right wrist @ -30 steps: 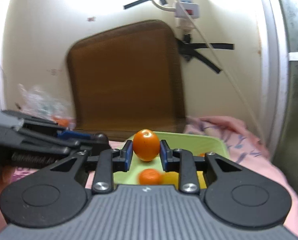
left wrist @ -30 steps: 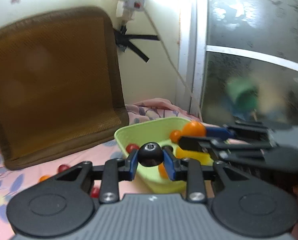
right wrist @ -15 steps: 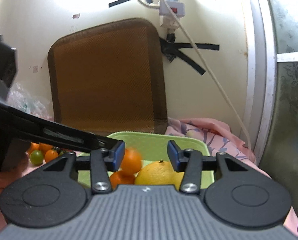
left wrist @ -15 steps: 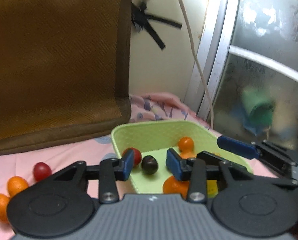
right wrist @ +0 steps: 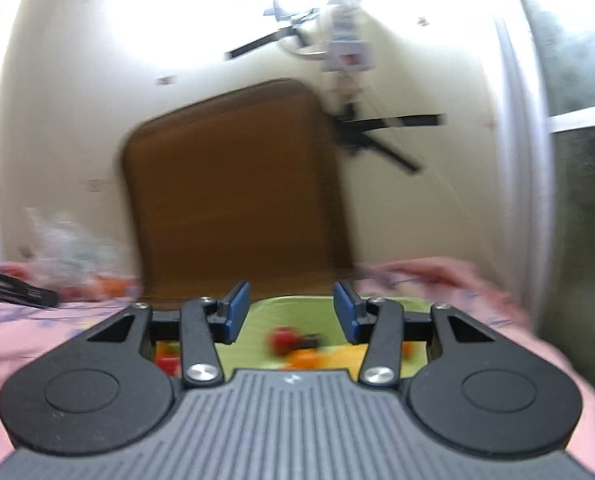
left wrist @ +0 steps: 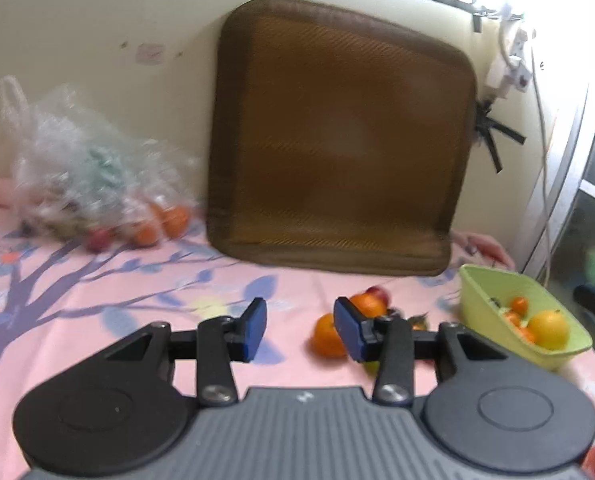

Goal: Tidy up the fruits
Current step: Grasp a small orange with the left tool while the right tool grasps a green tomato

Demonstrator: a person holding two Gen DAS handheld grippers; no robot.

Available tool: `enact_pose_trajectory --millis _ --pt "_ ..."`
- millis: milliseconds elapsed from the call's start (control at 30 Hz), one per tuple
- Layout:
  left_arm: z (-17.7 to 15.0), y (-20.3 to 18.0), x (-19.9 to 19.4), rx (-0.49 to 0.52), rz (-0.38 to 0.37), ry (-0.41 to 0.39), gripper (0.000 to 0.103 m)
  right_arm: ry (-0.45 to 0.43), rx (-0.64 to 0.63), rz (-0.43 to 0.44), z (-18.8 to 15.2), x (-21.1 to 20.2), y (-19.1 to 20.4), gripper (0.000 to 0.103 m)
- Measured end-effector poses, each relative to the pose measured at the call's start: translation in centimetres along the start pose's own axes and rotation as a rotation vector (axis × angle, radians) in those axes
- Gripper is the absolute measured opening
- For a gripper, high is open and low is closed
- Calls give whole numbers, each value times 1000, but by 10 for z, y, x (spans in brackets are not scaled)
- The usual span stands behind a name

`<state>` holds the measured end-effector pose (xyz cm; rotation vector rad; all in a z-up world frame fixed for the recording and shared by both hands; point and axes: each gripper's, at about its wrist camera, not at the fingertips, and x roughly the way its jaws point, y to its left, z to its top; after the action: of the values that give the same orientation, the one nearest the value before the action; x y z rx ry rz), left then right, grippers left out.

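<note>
A light green basket (left wrist: 481, 300) sits at the right on the pink sheet, holding a yellow-orange citrus (left wrist: 547, 328) and small oranges (left wrist: 519, 305). My left gripper (left wrist: 300, 330) is open and empty, left of the basket. Loose oranges (left wrist: 327, 338) and a red fruit (left wrist: 379, 292) lie just behind its right finger. In the right wrist view my right gripper (right wrist: 291, 316) is open and empty above the basket (right wrist: 293, 308), where a red fruit (right wrist: 281, 338), a dark one and orange ones show blurred.
A brown cushion (left wrist: 337, 132) leans on the wall behind. A clear plastic bag (left wrist: 77, 168) with more oranges (left wrist: 173, 220) lies at the back left. A power strip and cable (left wrist: 513, 64) hang by the window frame at right.
Both grippers let their fruit go into the basket and opened. My left gripper has swung left away from the basket; the right one has drawn back a little above it.
</note>
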<state>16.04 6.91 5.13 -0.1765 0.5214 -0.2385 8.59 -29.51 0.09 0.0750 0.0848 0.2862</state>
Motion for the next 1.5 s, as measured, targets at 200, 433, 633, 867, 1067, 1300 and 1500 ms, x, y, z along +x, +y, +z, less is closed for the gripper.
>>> enact_pose_trajectory --millis 200,433,633,867,1067,1300,1500 --pt "1 -9 30 95 -60 25 54 182 -103 227 -1 29 69 49" --pt "-1 -6 70 64 -198 105 62 388 -138 278 -21 97 116 48" --pt "-5 7 81 -11 -256 160 36 468 -73 268 -24 126 126 37" --pt "-14 -3 51 14 -247 140 36 446 -81 247 -26 110 123 27" --pt "-33 -32 4 28 -319 126 36 373 -84 222 -27 45 101 27" --pt "-62 -91 -27 106 -409 146 36 363 -12 101 -41 -34 63 27" --pt "-83 -135 -38 228 -419 156 36 364 1 16 -56 -68 50 28"
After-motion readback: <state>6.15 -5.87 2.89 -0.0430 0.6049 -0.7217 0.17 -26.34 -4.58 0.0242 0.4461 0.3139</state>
